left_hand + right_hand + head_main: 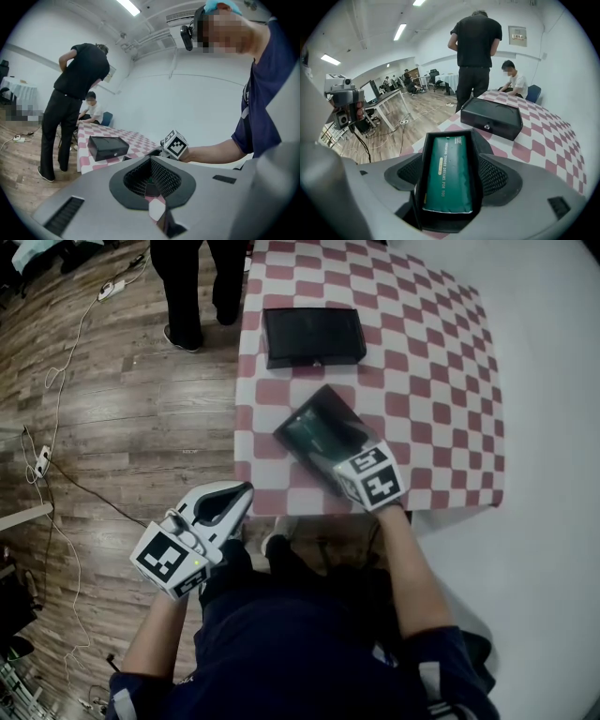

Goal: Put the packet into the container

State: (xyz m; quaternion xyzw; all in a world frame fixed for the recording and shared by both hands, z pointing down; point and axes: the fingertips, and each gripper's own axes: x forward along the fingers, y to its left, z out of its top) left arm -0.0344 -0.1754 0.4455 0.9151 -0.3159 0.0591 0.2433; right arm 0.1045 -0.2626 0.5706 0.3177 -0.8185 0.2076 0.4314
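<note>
Right gripper [328, 451] clamped on the side walls of a shallow black tray [423, 187], with the green packet [449, 171] lying flat and loose inside it. Tray poised at the near edge of the checked cloth [441, 381]; resting or lifted, hard to tell. Left gripper [152, 187] held off the table, jaws together on nothing. Black box [313, 336] farther back on the cloth. Likely hazards: tipping the tray and sliding the packet out; an uneven squeeze twisting the tray free, dropping it past the table edge to the floor [122, 409].
</note>
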